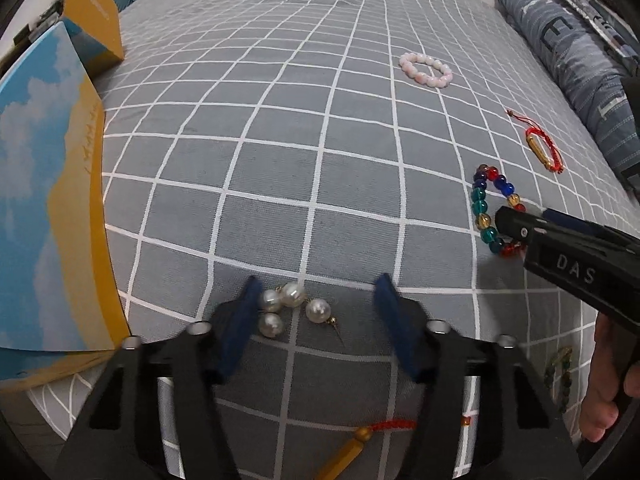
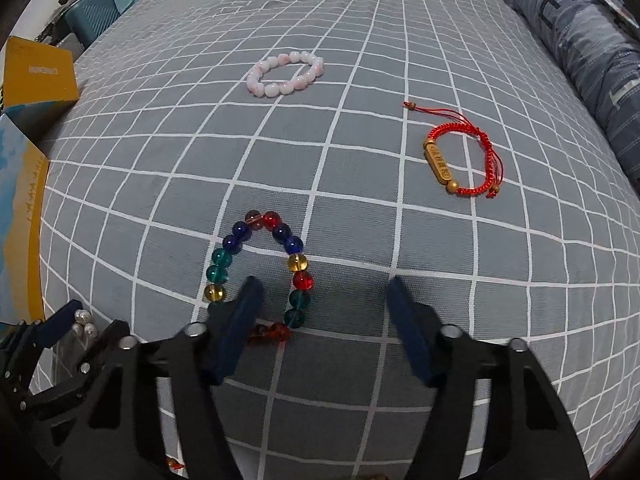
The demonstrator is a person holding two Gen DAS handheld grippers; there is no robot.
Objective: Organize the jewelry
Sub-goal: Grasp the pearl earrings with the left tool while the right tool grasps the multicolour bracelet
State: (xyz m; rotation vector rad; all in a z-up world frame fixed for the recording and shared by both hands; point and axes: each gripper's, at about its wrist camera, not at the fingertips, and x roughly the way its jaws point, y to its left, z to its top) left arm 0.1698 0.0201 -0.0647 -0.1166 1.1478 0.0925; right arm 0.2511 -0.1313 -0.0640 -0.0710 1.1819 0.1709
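Note:
Several pearl earrings (image 1: 288,306) lie on the grey checked bedsheet (image 1: 320,120). My left gripper (image 1: 318,286) stands open over them; its left pad is beside the pearls, its right pad well clear. A multicoloured glass bead bracelet (image 2: 298,262) lies under my right gripper (image 2: 324,284), which is open: the left finger covers the bracelet's near left part and the right strand of beads sits between the fingers. A pink bead bracelet (image 2: 276,89) and a red cord bracelet with a gold bar (image 2: 438,164) lie farther off.
A blue-and-yellow box (image 1: 48,200) with its raised lid (image 1: 96,12) stands at the left edge. A folded blue quilt (image 1: 568,52) runs along the right. Another red cord piece with a gold pendant (image 1: 352,448) lies under the left gripper. A hand (image 1: 600,400) grips the right tool.

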